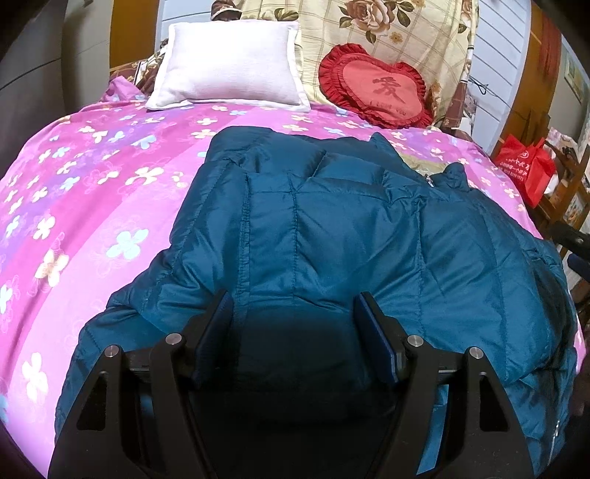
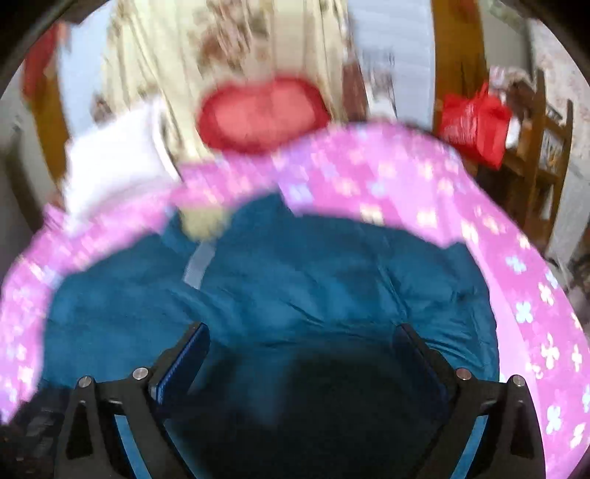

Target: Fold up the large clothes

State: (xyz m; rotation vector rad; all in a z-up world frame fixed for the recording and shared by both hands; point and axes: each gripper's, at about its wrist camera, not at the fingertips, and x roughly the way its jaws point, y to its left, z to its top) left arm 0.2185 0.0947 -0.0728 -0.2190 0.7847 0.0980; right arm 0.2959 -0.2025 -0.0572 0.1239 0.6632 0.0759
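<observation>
Left gripper (image 1: 293, 306): jaws spread apart with nothing clamped; both blue pads stand clear of the cloth, which shows in the gap between them.
Right gripper (image 2: 300, 339): jaws also parted wide and gripping nothing; this view is blurred, so fine detail is lost.
Jacket (image 1: 332, 235): a teal quilted jacket lying spread on the bed, directly under and ahead of both pairs of jaws. In the left wrist view a stitched seam runs up from between the fingers; a zipper pull shows near the collar at the far right. In the right wrist view the jacket (image 2: 280, 280) fills the space below the jaws, with a pale strip on it to the left.
Bedspread (image 1: 110, 191): pink with white and blue flowers, showing around the jacket on the left and far sides.
White pillow (image 1: 228, 64): at the head of the bed, well apart from the jacket.
Red heart cushion (image 1: 376, 88): beside the white pillow, leaning on a flowered pillow (image 1: 368, 33).
Red bag (image 1: 527, 169): off the bed at the right.
</observation>
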